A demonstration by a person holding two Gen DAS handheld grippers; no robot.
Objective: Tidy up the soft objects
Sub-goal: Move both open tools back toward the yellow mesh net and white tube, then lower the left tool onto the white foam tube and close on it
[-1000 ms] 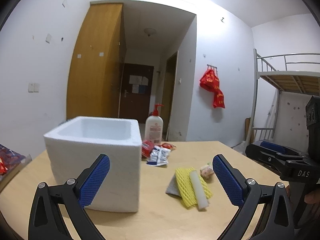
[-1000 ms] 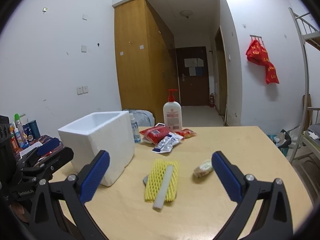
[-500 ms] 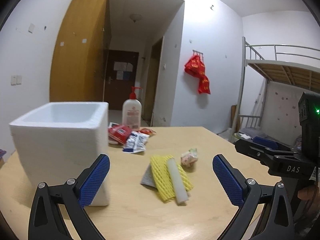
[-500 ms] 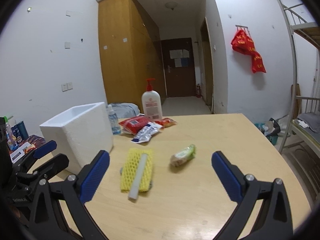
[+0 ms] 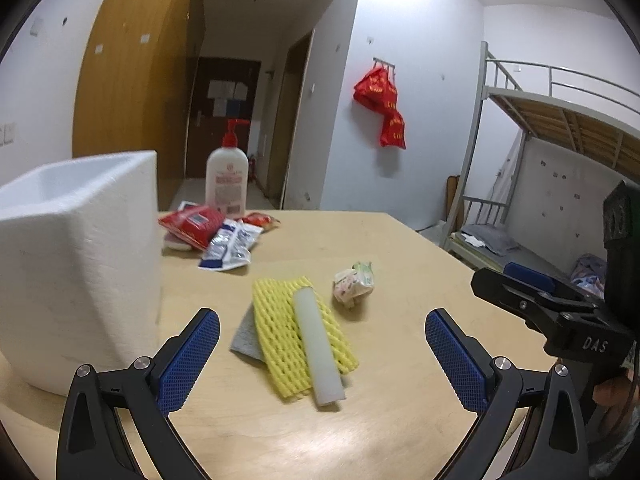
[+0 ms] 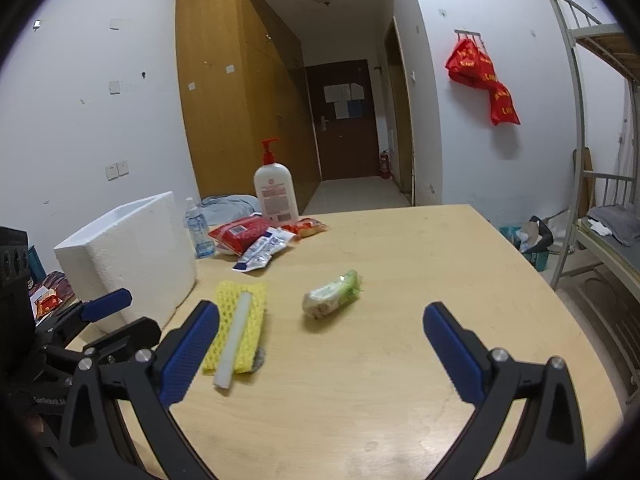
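Both grippers, left [image 5: 322,354] and right [image 6: 320,350], spread wide and empty; risk: foam rod [image 5: 318,350] lower centre rolls off yellow mesh [image 5: 280,340] if nudged sideways.

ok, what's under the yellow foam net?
A grey flat piece pokes out from under the yellow foam net; how far it extends is covered. A white foam rod lies on top.

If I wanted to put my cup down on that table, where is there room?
The table is bare to the right of the crumpled wrapper and in front of it. It is crowded on the left: foam box, yellow foam net under a white foam stick, and snack packets by the pump bottle.
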